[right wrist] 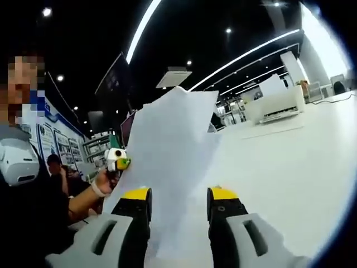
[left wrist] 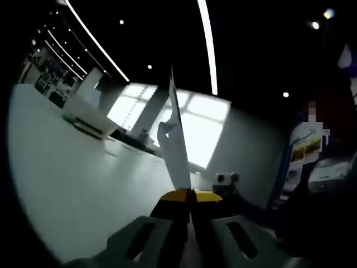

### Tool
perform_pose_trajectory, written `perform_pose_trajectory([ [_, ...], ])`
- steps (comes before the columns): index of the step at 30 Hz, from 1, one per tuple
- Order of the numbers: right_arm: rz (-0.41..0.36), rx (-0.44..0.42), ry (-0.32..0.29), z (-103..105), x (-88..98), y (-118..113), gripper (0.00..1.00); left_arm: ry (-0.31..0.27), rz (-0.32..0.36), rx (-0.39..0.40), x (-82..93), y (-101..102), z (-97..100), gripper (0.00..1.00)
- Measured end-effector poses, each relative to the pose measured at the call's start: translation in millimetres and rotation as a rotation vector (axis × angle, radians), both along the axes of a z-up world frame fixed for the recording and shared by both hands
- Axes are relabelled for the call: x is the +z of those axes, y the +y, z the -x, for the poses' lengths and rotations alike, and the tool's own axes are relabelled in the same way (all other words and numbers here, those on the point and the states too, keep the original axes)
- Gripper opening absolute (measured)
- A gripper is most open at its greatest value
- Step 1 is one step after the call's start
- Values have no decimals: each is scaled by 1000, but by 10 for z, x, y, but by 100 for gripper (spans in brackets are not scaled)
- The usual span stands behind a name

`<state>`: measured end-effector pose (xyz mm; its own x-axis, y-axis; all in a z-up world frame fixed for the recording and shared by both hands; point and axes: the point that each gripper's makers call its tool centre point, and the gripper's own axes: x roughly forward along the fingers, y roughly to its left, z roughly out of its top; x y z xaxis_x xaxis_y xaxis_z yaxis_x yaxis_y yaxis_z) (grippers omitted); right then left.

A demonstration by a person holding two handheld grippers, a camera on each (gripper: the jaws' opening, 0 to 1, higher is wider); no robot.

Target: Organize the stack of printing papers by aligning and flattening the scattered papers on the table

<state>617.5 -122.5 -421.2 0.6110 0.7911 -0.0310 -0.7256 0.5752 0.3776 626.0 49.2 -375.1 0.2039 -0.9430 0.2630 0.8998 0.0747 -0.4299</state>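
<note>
**A:** Lifting time — the left gripper (left wrist: 189, 196) has its yellow-tipped jaws pinched together on the edge of the paper stack (left wrist: 177, 142), which stands edge-on straight up from the tips in the left gripper view.

**B:** And in the right gripper view those same sheets (right wrist: 170, 162) are broad and white, hanging between the jaws of the right gripper (right wrist: 179, 196). Those jaws stand apart, one tip on either side of the sheets, nothing clamped.

**A:** So the paper is up off the white table (right wrist: 290, 167), held in the air by one corner of the operation.

**B:** My read: this is the squaring-up step. To do it well, keep the left pinch firm, bring the right jaws together lower on the sheets so both grippers share the load, then tap the bottom edge on the tabletop until the sheets line up.

**A:** Risk?

**B:** A loose sheet sliding out — the top corner looks slightly splayed. Tap gently, keep the stack vertical.

**A:** Off to the left there, the other gripper (right wrist: 118, 159) in the person's hand (right wrist: 103, 184), just beside the paper's edge.
</note>
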Motion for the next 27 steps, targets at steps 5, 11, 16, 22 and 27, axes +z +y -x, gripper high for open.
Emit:
perform_pose_trajectory([
  [5,-8,13,-5,-66,78,-8,35,-21,32,-34,149,-47,19,6],
  [11,-57,96,-21,-95,315,121,35,-55,34,-61,268,-90,10,6],
  [16,-117,165,-13,-162,504,224,36,-66,67,-95,417,-123,33,6],
  [22,-116,167,-20,-293,659,235,39,-100,91,-128,585,-168,106,6],
  [27,-104,193,-41,-270,768,277,38,-112,88,-131,628,-175,64,6],
])
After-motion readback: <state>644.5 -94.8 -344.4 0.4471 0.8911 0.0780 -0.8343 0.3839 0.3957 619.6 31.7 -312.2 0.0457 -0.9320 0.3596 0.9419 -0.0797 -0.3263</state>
